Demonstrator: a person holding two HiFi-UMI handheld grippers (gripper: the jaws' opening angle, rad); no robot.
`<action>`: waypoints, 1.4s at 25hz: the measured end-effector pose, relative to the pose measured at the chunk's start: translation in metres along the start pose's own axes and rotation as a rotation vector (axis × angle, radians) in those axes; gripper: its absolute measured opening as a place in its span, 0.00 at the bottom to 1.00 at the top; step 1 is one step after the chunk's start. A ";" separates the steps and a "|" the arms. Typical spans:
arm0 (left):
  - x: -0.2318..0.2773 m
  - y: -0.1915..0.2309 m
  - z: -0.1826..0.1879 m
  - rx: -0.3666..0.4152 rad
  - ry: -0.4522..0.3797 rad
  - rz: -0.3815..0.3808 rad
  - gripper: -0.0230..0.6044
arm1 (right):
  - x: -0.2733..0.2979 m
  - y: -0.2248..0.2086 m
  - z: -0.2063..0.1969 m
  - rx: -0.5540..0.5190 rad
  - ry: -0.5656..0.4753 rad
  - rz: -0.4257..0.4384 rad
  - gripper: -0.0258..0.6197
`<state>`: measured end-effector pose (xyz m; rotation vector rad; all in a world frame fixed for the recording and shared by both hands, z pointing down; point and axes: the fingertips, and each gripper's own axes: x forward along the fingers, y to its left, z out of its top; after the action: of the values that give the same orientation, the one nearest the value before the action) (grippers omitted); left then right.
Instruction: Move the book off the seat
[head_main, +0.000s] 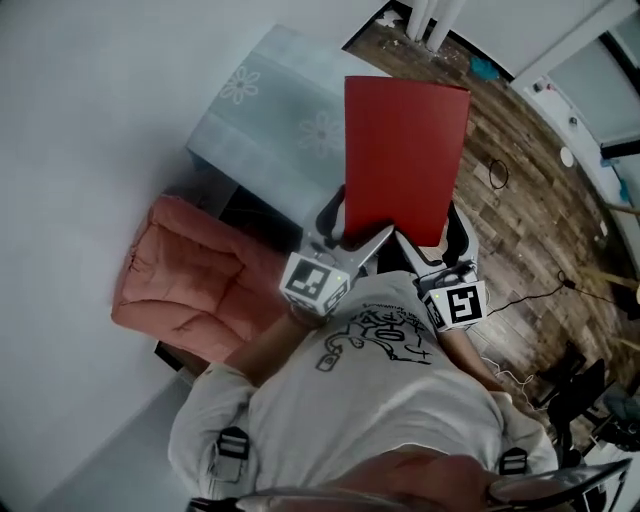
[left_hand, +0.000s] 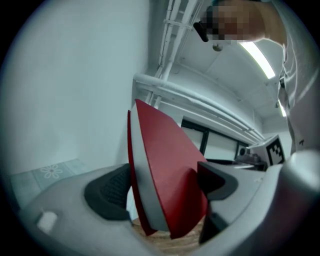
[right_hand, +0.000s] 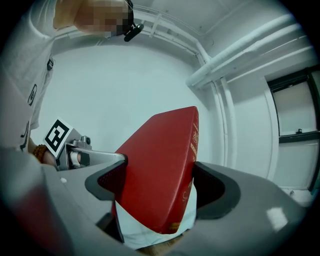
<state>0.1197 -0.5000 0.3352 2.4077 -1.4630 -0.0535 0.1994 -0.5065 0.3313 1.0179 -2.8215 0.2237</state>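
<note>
You've got the red book (head_main: 405, 160) up in the air w/ both tools. L gripper (head_main: 350, 230) & R gripper (head_main: 436, 242) each pinch its near end, pads pressed on both covers. Long axis points away from you; spine on your R, page edge on your L. It's over the flower-print table (head_main: 270, 110) edge & wood floor (head_main: 520, 200), apart from the pink seat cushion (head_main: 190, 280).

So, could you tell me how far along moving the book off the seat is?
Done: the red book is off the pink seat. In hand: left gripper and right gripper both clamp its lower edge. Left: setting it down somewhere.
</note>
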 end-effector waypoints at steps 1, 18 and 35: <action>0.001 0.006 0.000 -0.004 -0.007 0.037 0.68 | 0.008 -0.002 -0.001 -0.007 0.007 0.040 0.70; 0.017 0.057 0.010 -0.069 -0.119 0.550 0.68 | 0.098 -0.027 0.009 -0.065 0.051 0.562 0.70; -0.064 0.069 -0.002 -0.131 -0.228 0.863 0.68 | 0.117 0.052 0.003 -0.129 0.077 0.898 0.70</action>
<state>0.0307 -0.4732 0.3483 1.5313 -2.3835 -0.2158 0.0764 -0.5400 0.3440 -0.3269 -2.9527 0.1487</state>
